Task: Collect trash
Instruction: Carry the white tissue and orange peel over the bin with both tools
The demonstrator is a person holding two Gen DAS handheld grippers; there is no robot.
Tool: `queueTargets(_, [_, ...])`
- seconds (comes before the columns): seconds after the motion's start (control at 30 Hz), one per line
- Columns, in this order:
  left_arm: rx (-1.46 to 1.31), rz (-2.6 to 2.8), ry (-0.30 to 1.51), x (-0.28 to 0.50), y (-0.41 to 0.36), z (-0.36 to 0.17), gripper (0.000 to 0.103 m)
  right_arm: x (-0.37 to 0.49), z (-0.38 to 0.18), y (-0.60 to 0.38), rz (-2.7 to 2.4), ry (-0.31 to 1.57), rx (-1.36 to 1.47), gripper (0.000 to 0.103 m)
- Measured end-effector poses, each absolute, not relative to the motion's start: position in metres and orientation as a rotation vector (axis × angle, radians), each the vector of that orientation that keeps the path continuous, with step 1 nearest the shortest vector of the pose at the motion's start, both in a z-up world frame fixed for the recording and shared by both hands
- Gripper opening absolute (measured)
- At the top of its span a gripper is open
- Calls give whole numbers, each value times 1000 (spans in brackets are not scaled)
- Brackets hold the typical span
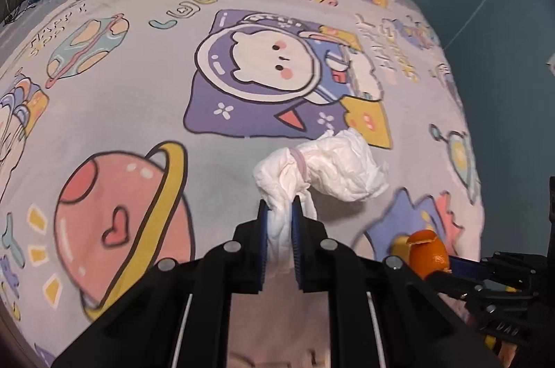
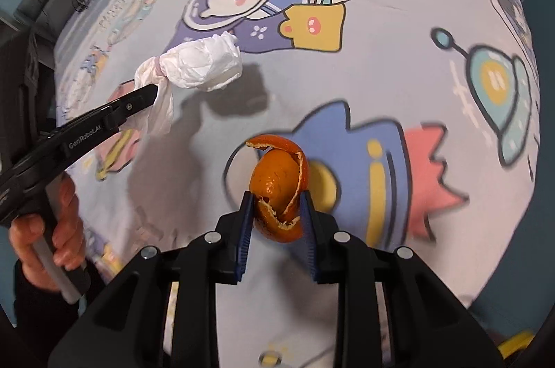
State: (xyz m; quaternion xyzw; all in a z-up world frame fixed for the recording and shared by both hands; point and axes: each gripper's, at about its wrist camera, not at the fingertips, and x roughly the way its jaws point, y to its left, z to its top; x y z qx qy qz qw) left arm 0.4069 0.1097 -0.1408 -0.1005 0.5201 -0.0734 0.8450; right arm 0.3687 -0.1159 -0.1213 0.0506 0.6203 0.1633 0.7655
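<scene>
The left hand-held gripper (image 1: 280,206) is clenched on the twisted tail of a crumpled tissue (image 1: 333,168), whose bulk sticks out past the fingertips with its long axis running on from the fingers, clear above the bed (image 1: 145,97). The right hand-held gripper (image 2: 275,205) grasps an orange peel (image 2: 279,185) across its middle, also off the bed, near its front edge. Both pieces are already held, so I judge the coming move is a carry; no bin shows in either view.
</scene>
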Motion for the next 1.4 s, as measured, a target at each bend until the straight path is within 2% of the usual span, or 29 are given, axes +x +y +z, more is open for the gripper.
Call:
queueTargets(0.4, [-90, -231, 1052, 279, 96, -84, 11, 254, -71, -189, 332, 1308, 218, 25])
queueTargets(0.73, [51, -407, 979, 181, 23, -28, 11, 174, -45, -267, 189, 1221, 365, 25])
queueTargets(1.4, [226, -622, 894, 97, -97, 11, 11, 103, -20, -356, 30, 1041, 463, 25])
